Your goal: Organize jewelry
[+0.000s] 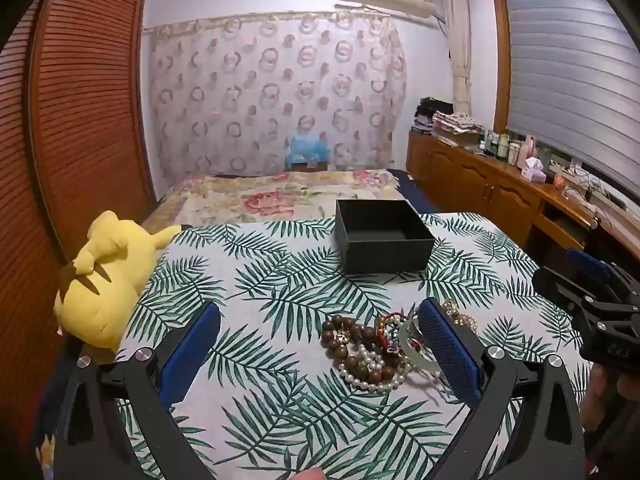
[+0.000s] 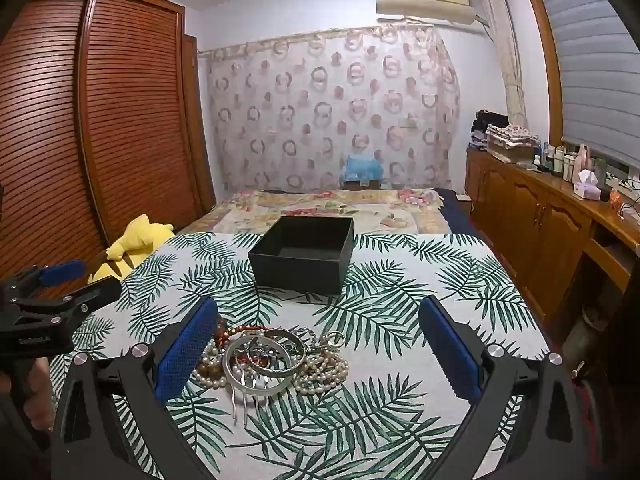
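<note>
A tangled jewelry pile (image 1: 376, 350) lies on the palm-leaf cloth: brown wooden beads (image 1: 344, 336), pearl strands (image 1: 370, 380) and a pale bangle. The right wrist view shows the same pile (image 2: 272, 364) with silver bangles (image 2: 260, 376), a metal hair comb (image 2: 248, 400) and pearls (image 2: 320, 376). Behind it stands an open black box (image 1: 384, 240) (image 2: 304, 256), nothing visible inside. My left gripper (image 1: 320, 344) is open above the cloth, the pile near its right finger. My right gripper (image 2: 318, 344) is open, the pile between its fingers and untouched.
The table (image 1: 260, 272) with the leaf-print cloth has a yellow plush toy (image 1: 104, 276) at its left edge. A floral bed (image 2: 332, 208) lies beyond, a louvred wardrobe (image 2: 80, 120) on the left and a cluttered wooden cabinet (image 2: 540, 208) on the right.
</note>
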`<state>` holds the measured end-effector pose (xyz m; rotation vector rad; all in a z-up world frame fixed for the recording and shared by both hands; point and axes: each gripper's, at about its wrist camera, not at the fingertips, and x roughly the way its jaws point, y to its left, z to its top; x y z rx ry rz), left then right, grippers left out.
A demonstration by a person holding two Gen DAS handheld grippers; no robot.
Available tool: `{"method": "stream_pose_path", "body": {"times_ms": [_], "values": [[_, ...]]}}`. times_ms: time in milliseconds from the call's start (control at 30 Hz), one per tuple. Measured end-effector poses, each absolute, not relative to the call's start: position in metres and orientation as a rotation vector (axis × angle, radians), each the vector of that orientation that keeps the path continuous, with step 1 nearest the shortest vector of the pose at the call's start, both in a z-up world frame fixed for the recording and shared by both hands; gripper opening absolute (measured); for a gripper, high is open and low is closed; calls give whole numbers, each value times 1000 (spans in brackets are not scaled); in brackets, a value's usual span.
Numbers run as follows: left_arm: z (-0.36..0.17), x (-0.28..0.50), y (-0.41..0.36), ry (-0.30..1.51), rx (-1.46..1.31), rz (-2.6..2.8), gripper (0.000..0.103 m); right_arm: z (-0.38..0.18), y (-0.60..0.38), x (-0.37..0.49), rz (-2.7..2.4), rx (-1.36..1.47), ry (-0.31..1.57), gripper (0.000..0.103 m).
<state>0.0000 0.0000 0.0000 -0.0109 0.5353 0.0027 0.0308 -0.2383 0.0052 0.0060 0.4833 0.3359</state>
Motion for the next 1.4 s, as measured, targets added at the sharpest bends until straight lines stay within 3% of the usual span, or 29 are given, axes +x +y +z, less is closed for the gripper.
{"method": "stream_pose_path", "body": {"times_ms": [1400], "values": [[5, -5, -2, 516, -2, 5, 96, 7, -240, 29, 339, 18, 471, 101]]}}
